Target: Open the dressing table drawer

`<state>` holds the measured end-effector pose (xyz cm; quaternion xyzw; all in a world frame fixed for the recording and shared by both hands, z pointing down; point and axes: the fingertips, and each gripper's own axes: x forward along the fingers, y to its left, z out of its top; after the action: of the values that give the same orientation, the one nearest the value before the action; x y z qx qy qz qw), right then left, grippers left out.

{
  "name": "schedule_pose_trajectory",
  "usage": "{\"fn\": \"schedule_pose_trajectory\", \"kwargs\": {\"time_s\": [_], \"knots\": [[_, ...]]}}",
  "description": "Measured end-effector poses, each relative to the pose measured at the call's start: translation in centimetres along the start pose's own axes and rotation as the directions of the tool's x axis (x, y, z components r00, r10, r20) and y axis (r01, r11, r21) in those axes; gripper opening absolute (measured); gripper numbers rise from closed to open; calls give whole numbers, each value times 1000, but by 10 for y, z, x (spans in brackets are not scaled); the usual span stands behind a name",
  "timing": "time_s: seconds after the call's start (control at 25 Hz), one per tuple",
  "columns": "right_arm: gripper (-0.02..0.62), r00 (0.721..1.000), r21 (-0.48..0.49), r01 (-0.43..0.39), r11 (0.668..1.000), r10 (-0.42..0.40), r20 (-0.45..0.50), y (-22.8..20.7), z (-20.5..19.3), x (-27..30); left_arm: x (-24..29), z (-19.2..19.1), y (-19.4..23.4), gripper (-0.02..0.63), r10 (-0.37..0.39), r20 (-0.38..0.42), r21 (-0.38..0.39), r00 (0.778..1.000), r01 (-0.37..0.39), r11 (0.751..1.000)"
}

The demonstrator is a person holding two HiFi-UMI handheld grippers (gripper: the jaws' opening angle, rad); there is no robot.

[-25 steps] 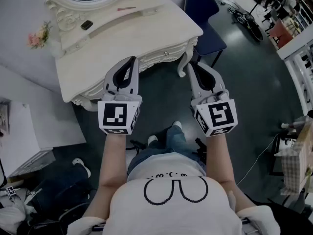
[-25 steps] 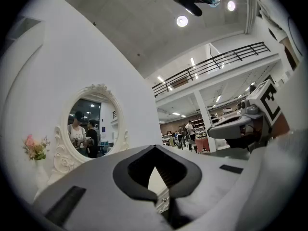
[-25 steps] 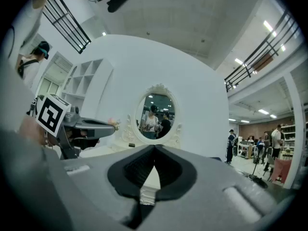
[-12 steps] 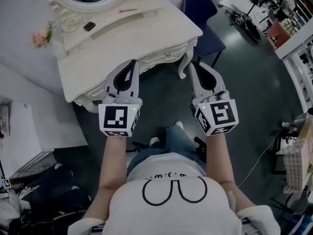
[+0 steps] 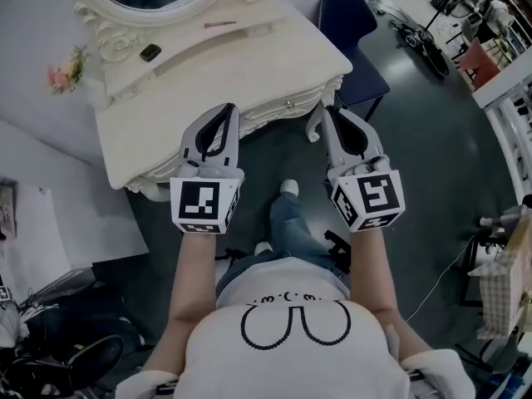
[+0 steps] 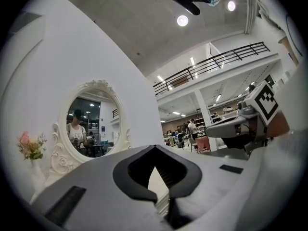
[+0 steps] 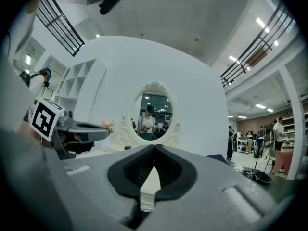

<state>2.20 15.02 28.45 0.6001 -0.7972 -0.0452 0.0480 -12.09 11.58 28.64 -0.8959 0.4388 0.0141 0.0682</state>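
Observation:
The white dressing table stands ahead of me, its drawer closed, with a small knob on the carved front. My left gripper is held level at the table's front edge, left of the knob, shut and empty. My right gripper hovers just right of the knob by the table's corner leg, also shut with nothing in it. In the left gripper view the closed tips point over the tabletop toward the oval mirror. From the right gripper view, its shut tips face the same mirror.
A dark blue chair stands right of the table. Pink flowers, a small dark object and a pink stick lie on the table's back shelf. A white cabinet sits at left; my foot is under the table front.
The person has stepped forward and both grippers have come closer to the table's front edge. Both stay shut.

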Motion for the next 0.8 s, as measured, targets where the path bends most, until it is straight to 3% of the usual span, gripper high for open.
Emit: {"fn": "schedule_pose_trajectory", "kwargs": {"time_s": [0.8], "knots": [[-2, 987, -10, -158, 987, 157, -41, -124, -21, 214, 207, -26, 88, -2, 164, -50, 1, 985, -164, 986]]}}
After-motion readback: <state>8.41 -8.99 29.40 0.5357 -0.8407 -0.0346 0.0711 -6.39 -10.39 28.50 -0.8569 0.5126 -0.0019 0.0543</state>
